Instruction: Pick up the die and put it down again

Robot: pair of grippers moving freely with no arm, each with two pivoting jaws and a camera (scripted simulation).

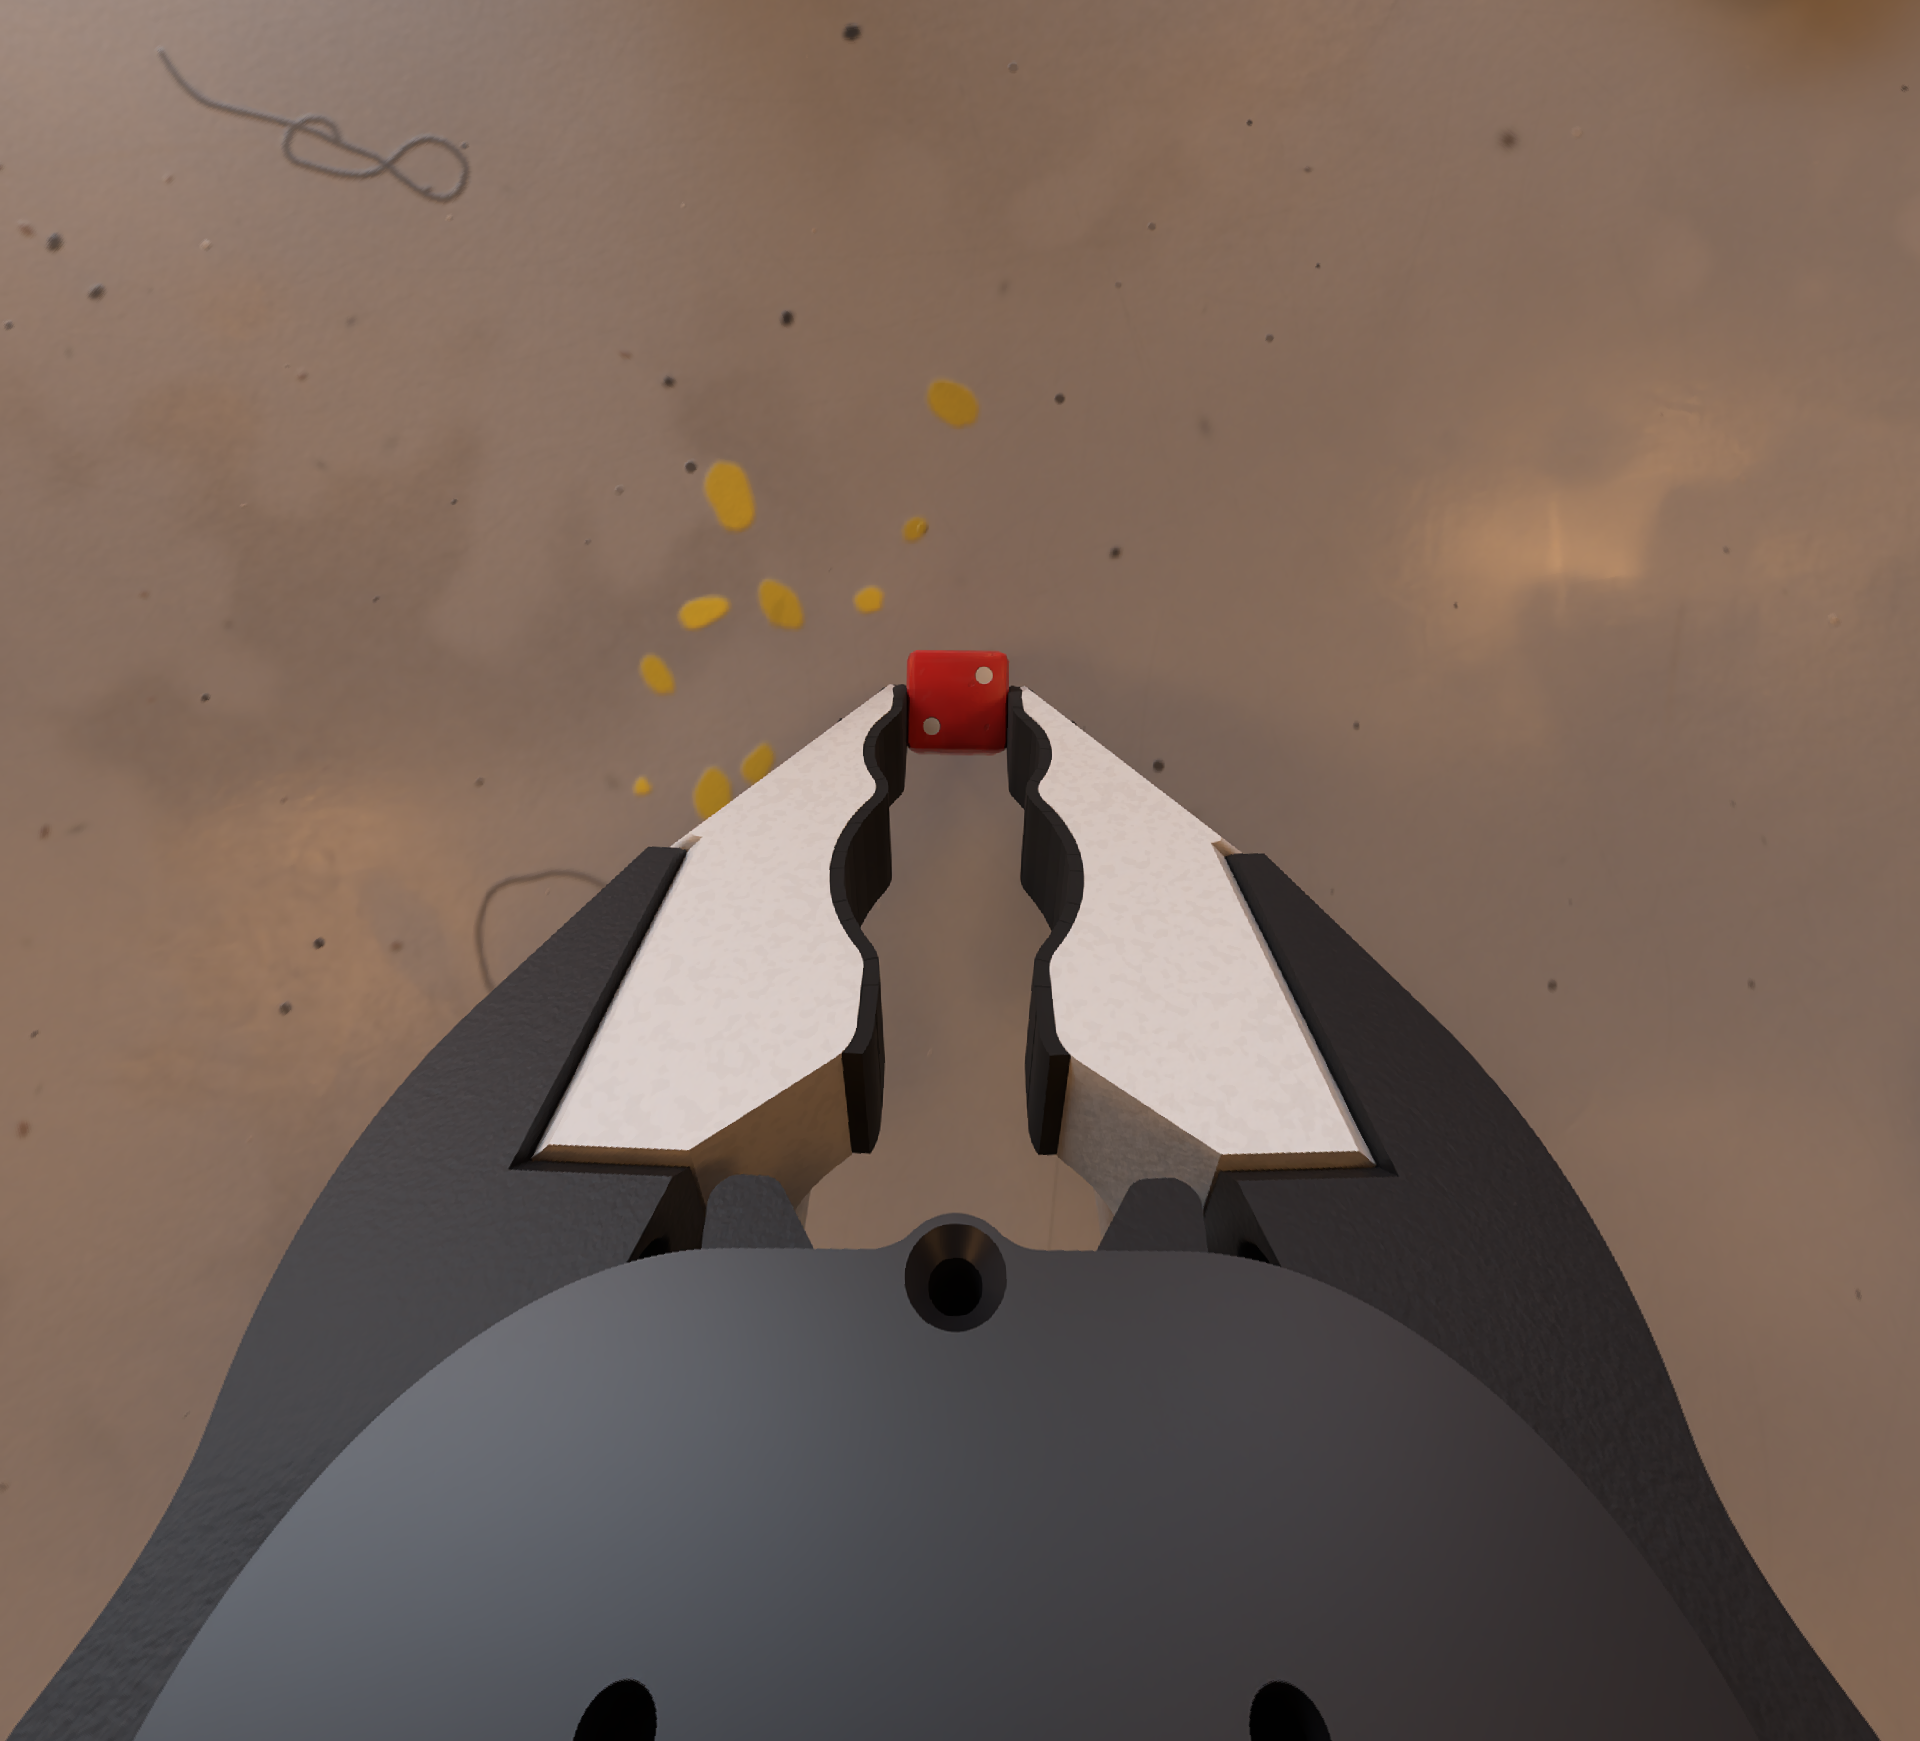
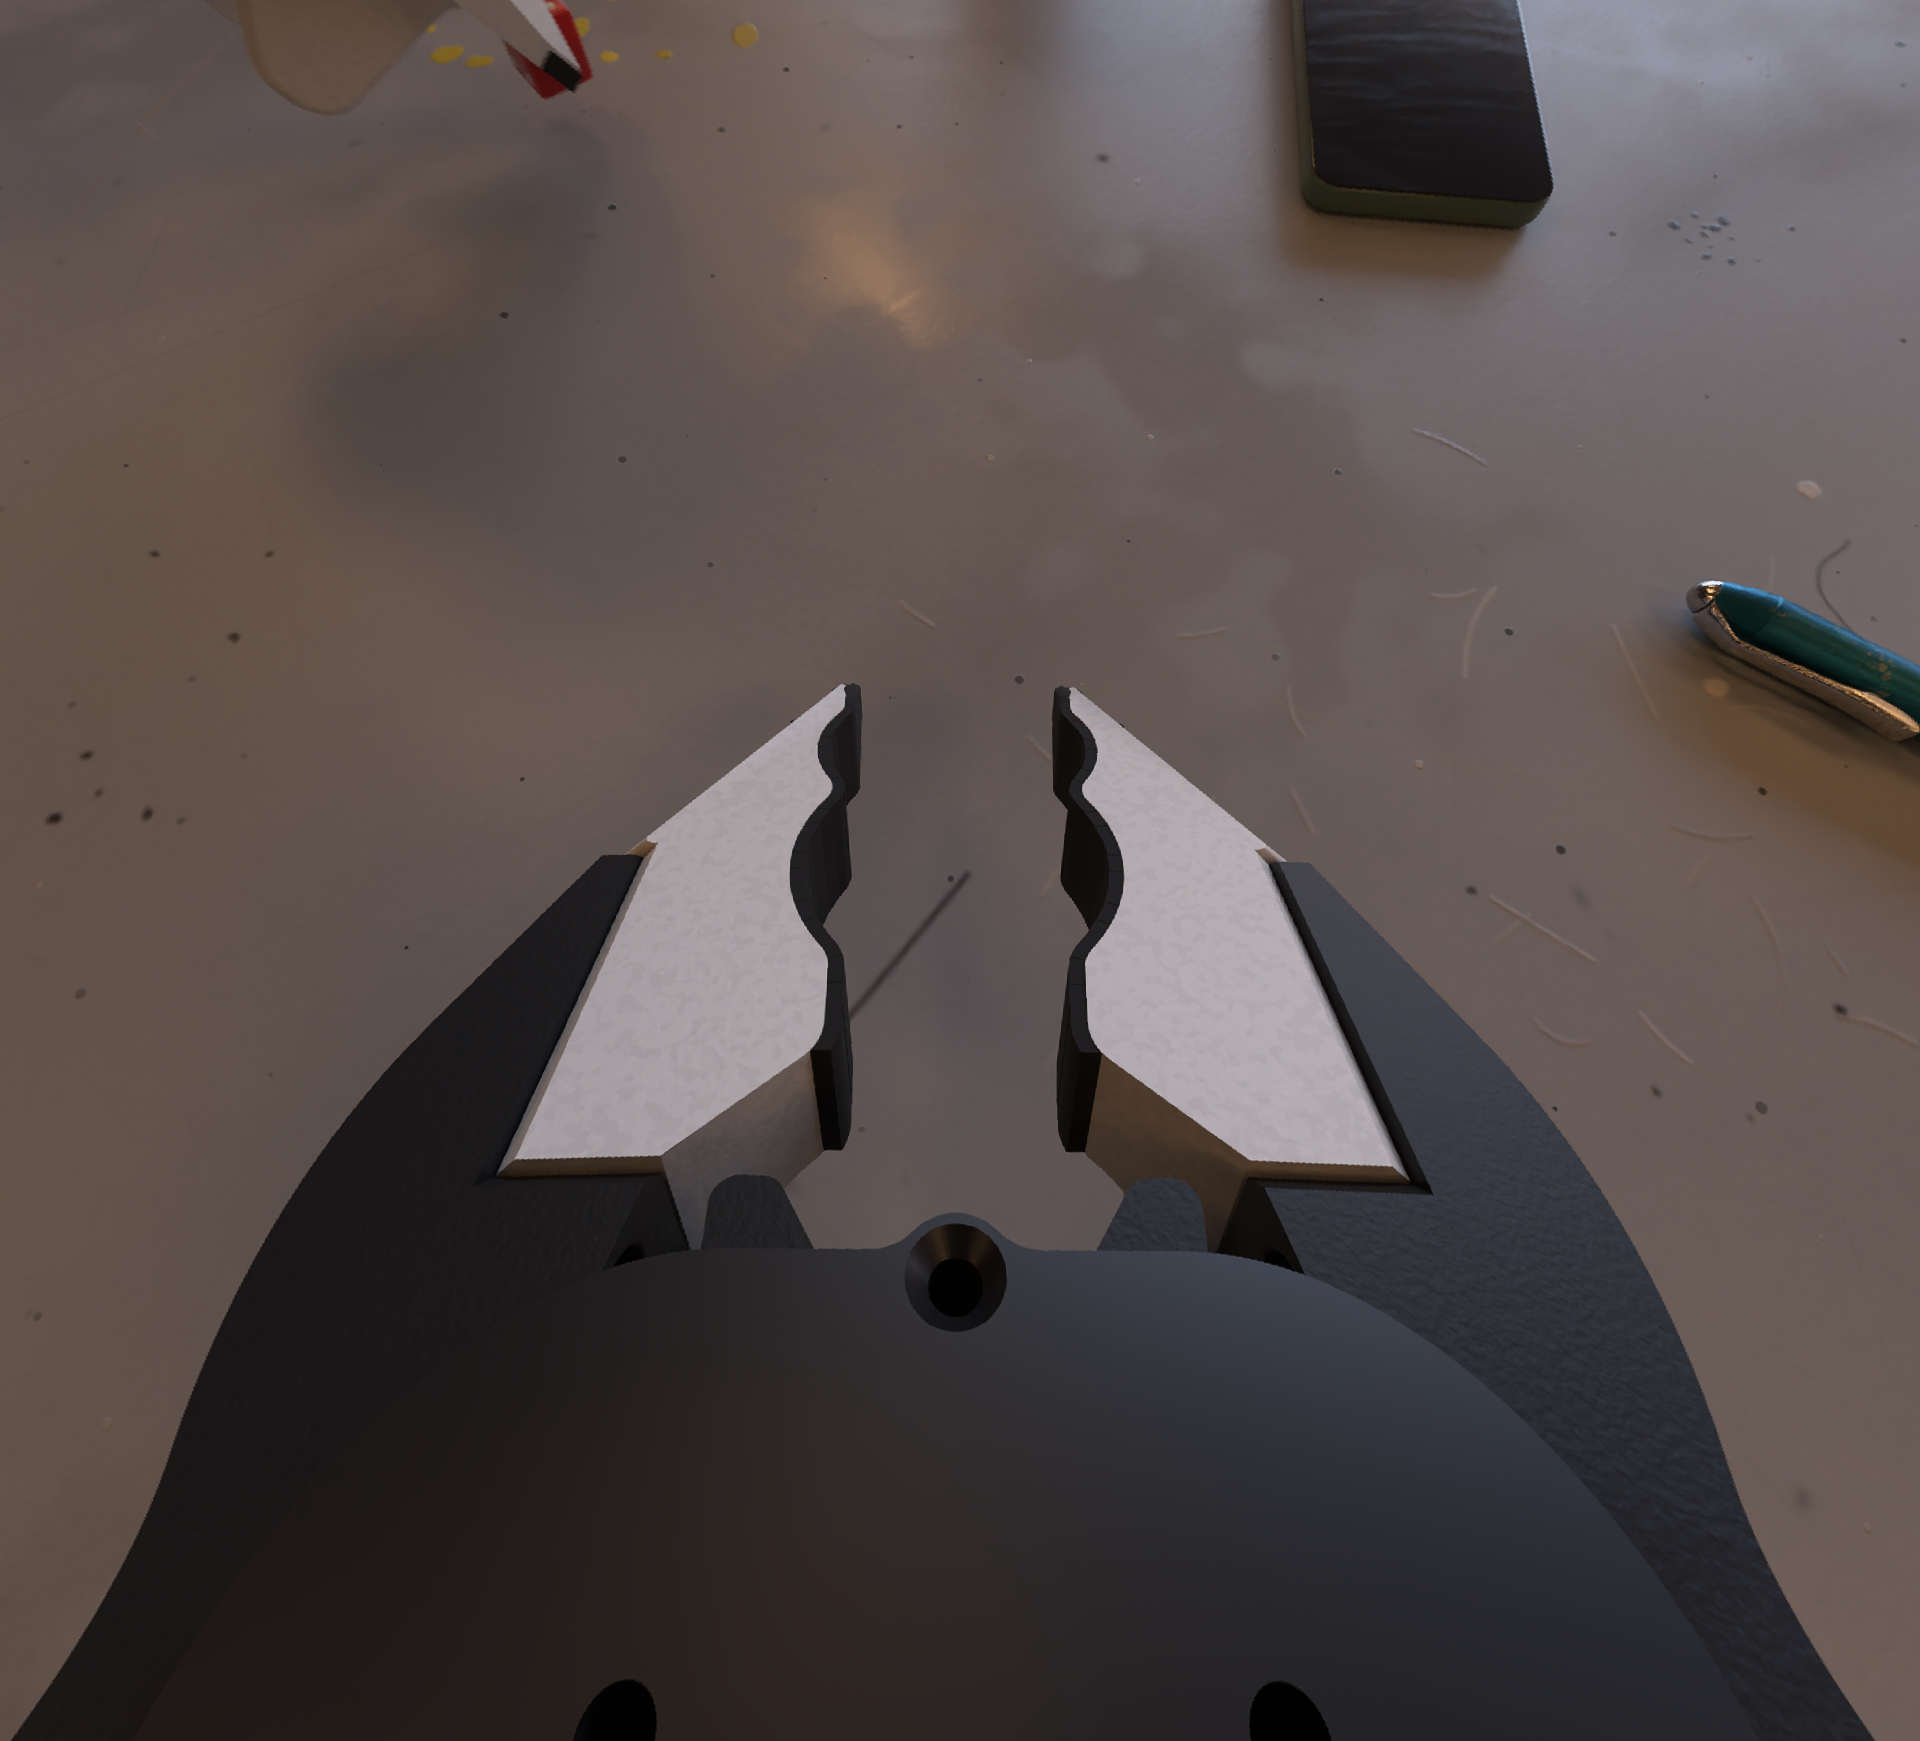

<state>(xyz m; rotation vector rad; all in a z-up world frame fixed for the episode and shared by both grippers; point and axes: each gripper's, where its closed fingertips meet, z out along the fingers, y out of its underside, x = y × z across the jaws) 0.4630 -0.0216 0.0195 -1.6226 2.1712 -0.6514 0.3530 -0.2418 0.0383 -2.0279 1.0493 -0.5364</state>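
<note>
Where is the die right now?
The red die sits pinched between the left gripper fingertips, beside the yellow spots; the right wrist view shows it far upper left.

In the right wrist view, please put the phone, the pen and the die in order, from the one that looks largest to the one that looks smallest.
1. Phone, clearly largest.
2. Pen, though the picture's edge cuts it, so its full length is unknown.
3. Die, smallest; it is far away and partly hidden by the left gripper's fingers.

Red die (image 1: 957, 700) (white pips), yellow spots (image 1: 728, 494), teal pen (image 2: 1813, 655), green-cased black phone (image 2: 1415, 44).
</note>
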